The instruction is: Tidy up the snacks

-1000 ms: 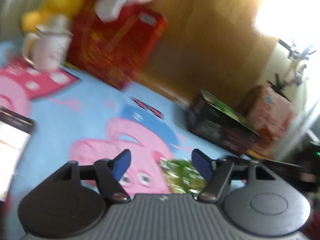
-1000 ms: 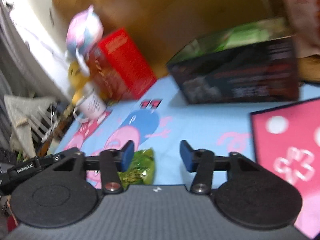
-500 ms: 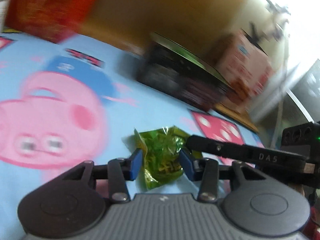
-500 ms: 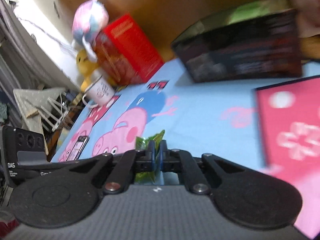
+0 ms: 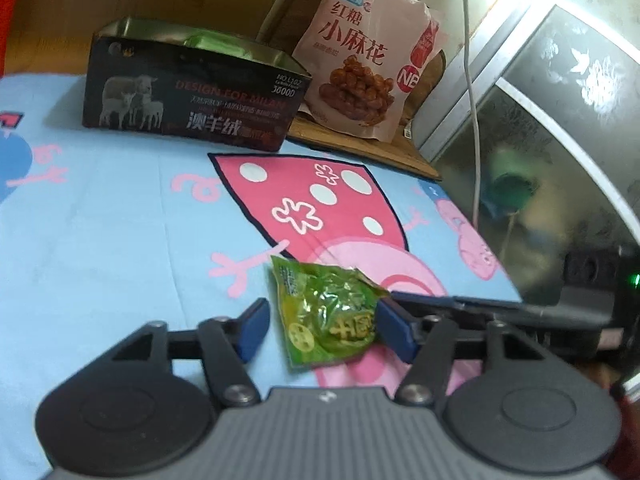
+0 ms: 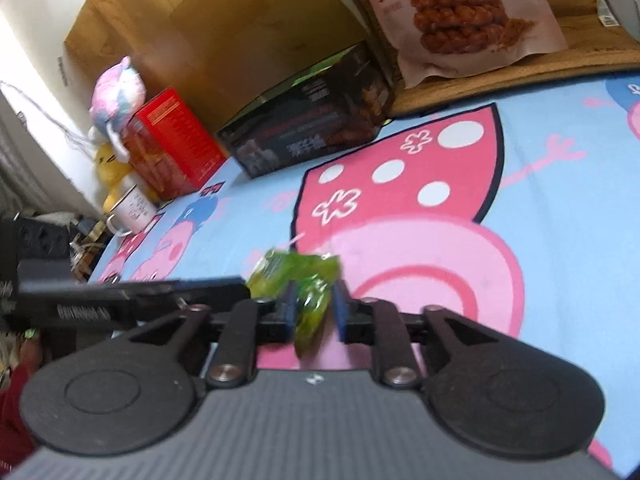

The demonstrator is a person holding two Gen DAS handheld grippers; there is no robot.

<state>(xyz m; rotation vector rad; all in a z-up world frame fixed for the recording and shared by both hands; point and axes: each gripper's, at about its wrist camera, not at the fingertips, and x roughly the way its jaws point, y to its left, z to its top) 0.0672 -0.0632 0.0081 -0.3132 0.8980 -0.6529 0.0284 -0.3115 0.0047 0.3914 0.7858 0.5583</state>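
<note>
I hover both claws over the crinkled green foil snack packet on the cartoon-print blue sheet: left gripper has just spread, straddling it; right gripper, at three o'clock, just loosened, apparently no longer pinching.

Pink snack bag, top cropped

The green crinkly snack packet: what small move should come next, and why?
Probably close the right gripper on the green crinkly snack packet. Its jaws have just been opening and now flank the packet's end, which lies on the cartoon-print blue cloth; the left gripper stands open around it.
</note>
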